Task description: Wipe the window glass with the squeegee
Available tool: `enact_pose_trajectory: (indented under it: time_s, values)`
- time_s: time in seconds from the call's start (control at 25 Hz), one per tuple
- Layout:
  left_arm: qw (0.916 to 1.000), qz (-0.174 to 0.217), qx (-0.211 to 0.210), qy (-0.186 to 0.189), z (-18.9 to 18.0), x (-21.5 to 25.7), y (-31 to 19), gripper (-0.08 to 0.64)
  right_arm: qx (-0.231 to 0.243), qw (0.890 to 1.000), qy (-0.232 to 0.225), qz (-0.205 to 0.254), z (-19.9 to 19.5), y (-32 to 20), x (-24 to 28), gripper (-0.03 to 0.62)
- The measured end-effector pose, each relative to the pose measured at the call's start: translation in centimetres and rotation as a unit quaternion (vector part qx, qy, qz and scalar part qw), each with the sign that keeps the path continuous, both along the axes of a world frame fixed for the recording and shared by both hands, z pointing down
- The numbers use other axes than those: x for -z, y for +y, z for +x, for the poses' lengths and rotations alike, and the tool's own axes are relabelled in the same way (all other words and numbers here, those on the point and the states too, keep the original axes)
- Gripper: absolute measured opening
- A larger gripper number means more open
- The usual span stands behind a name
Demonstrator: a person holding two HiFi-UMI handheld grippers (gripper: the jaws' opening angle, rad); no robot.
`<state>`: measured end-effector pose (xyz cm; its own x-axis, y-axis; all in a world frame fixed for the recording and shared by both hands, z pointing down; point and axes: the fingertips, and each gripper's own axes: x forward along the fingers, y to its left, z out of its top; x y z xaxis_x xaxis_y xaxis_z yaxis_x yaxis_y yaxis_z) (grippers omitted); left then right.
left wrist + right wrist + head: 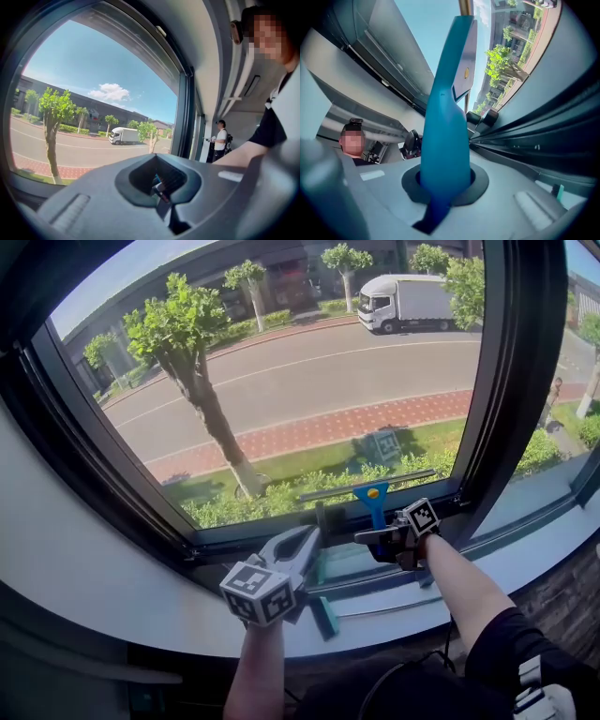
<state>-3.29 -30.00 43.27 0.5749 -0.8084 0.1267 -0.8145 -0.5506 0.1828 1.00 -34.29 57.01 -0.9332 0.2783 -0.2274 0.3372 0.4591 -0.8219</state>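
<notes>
The squeegee has a blue handle [374, 504] [446, 117] and a long dark blade [366, 486] pressed along the bottom of the window glass [300, 381] [93, 117]. My right gripper [386, 540] [443, 183] is shut on the handle's lower end, which passes through the round gap between its jaws. My left gripper [307, 540] [161, 183] rests low over the sill to the left of the squeegee. Its grey jaws stand together and grasp nothing that I can make out. Its marker cube [258, 592] faces me.
A dark window frame post [506, 381] bounds the pane on the right, and the grey sill [525, 559] runs below. A teal bar-shaped thing [324, 610] lies on the sill by the left gripper. Another person [219, 140] stands farther along the windows.
</notes>
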Motion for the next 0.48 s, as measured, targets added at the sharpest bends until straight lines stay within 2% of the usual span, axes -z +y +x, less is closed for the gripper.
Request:
enact_pose_trajectory:
  time_s: [0.48]
  values:
    - [1.0,0.0,0.006,0.005,-0.54,0.0,0.25,0.003,-0.008,1.0,0.001,0.001,-0.03,-0.12,-0.23,0.006]
